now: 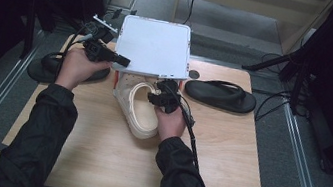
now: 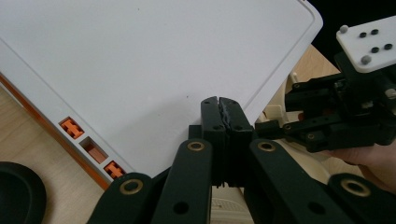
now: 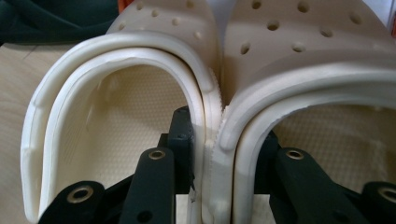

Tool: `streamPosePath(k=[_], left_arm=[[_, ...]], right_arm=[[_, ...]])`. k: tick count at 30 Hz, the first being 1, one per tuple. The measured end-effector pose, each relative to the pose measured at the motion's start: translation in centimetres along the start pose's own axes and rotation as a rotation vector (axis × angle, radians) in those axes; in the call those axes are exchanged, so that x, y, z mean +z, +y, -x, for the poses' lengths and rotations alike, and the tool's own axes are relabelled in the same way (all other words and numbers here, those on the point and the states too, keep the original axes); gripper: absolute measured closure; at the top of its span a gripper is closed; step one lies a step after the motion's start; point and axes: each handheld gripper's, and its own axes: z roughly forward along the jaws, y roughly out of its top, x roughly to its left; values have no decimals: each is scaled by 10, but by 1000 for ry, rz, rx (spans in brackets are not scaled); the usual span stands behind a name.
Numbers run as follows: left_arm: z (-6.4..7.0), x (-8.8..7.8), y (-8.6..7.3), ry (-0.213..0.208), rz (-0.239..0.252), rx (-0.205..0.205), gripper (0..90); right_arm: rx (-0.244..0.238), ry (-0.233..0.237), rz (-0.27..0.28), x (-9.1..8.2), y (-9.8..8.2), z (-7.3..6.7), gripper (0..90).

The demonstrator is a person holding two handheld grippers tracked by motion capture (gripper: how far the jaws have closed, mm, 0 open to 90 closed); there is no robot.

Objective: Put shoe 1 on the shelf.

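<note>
Two cream clogs (image 3: pixel 140 70) lie side by side on the wooden table (image 1: pixel 226 148), toes under the front of a white box lid (image 1: pixel 154 46). My right gripper (image 1: pixel 162 92) is shut on their two touching inner walls (image 3: pixel 219 126), one jaw inside each clog. In the high view one clog (image 1: pixel 137 111) shows to the left of the right hand. My left gripper (image 1: pixel 121 59) is shut with nothing between its jaws. Its tips (image 2: pixel 222 112) sit at the lid's (image 2: pixel 140 70) left front edge; I cannot tell whether they touch it. The left gripper view also catches the right gripper (image 2: pixel 327 123).
An orange-trimmed box (image 2: pixel 88 149) sits under the white lid at the table's far middle. A black sandal (image 1: pixel 219 96) lies to its right. Another black sandal (image 1: pixel 44 66) lies at the table's left edge behind the left hand. Dark stands and cables ring the table.
</note>
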Motion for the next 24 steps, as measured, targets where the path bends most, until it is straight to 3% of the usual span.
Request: streamPosePath(k=[2, 11, 15, 16, 24], left_arm=[[0, 0, 0, -3, 1, 0, 898], [-1, 0, 0, -8, 2, -1, 898], [0, 0, 0, -3, 0, 1, 898], [0, 0, 0, -3, -1, 1, 898], [0, 0, 0, -4, 0, 0, 898]], right_arm=[[1, -26, 7, 6, 4, 0, 702], [10, -57, 28, 20, 4, -2, 687], [18, -37, 15, 20, 5, 1, 651], [15, -11, 6, 19, 4, 3, 618], [-19, -8, 8, 7, 3, 1, 545]])
